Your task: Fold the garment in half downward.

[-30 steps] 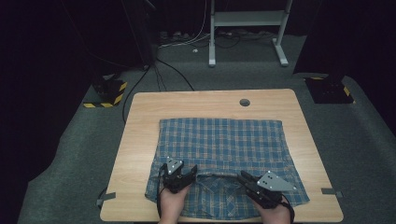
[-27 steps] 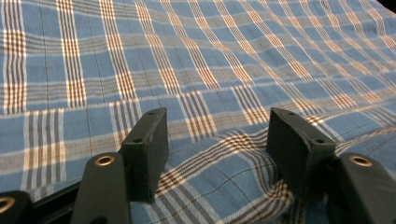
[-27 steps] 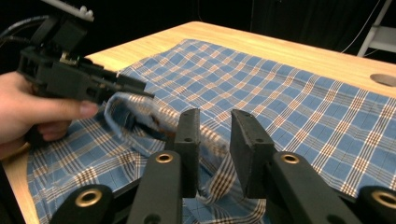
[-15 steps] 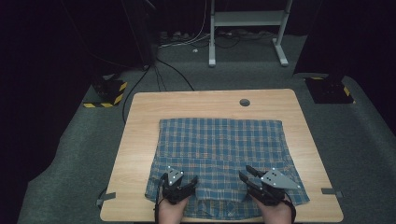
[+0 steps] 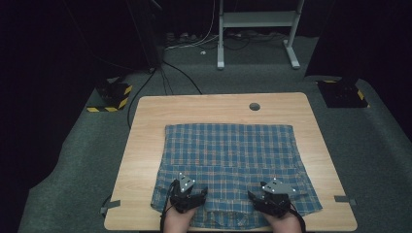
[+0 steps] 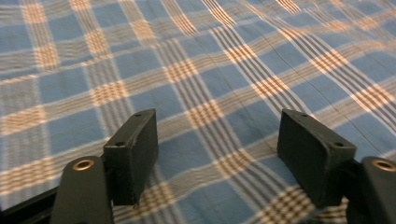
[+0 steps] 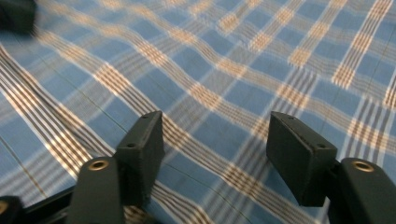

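A blue plaid shirt [image 5: 231, 155] lies spread flat on the wooden table [image 5: 145, 126], its near part folded over. My left gripper [image 5: 187, 194] hovers over the shirt's near left part, jaws open with nothing between them. In the left gripper view the open gripper [image 6: 217, 154] looks down on the plaid cloth [image 6: 201, 60]. My right gripper [image 5: 272, 198] is over the shirt's near right part, also open. The right gripper view has the same cloth [image 7: 210, 60] under the spread gripper [image 7: 215, 156].
A round cable hole [image 5: 254, 106] sits near the table's far edge. Grey tape tabs [image 5: 110, 208] mark the near corners. Black floor boxes with yellow stripes [image 5: 112, 92] and cables lie beyond the table, with a white desk frame [image 5: 221, 39] behind.
Both grippers have drawn back toward the near edge of the table, the left one more. The shirt's near fold now lies flatter.
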The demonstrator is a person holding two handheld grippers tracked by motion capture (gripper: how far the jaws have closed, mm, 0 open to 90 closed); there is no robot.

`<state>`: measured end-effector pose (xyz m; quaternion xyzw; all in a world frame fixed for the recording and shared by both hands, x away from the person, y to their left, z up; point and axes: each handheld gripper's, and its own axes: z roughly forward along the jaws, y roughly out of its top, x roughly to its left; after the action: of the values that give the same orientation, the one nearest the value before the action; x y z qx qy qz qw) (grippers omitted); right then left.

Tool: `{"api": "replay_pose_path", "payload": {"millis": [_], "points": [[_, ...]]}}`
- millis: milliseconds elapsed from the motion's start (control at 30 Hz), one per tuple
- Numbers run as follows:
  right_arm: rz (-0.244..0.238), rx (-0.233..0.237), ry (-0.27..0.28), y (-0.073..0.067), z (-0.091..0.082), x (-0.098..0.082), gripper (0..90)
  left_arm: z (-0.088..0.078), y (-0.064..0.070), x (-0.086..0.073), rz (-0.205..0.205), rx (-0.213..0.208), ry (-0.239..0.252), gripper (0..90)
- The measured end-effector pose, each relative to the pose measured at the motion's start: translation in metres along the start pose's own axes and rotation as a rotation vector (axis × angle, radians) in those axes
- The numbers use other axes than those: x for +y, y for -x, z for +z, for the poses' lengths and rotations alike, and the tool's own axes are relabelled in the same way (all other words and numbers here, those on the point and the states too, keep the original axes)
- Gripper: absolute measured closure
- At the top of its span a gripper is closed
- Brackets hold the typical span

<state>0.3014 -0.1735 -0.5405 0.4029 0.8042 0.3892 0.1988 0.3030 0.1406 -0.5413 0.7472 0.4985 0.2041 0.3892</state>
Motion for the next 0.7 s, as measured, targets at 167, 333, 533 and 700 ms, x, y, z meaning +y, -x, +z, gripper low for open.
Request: {"api": "replay_pose_path", "payload": {"millis": [167,333,533,700], "points": [[0.001,-0.004,-0.021,0.004,0.0,-0.004,30.6,-0.005,-0.017,0.003,-0.006,0.025,0.028,23.5],[0.018,-0.006,-0.002,0.009,-0.003,0.001,21.5,-0.008,-0.041,0.005,0.013,0.046,0.014,18.1],[0.006,-0.005,0.016,0.016,0.001,0.018,13.7,-0.009,-0.067,0.004,0.018,0.078,-0.01,12.8],[-0.008,-0.016,-0.035,0.02,0.021,0.032,6.8,-0.009,-0.078,0.002,0.021,0.11,-0.052,10.9]]}}
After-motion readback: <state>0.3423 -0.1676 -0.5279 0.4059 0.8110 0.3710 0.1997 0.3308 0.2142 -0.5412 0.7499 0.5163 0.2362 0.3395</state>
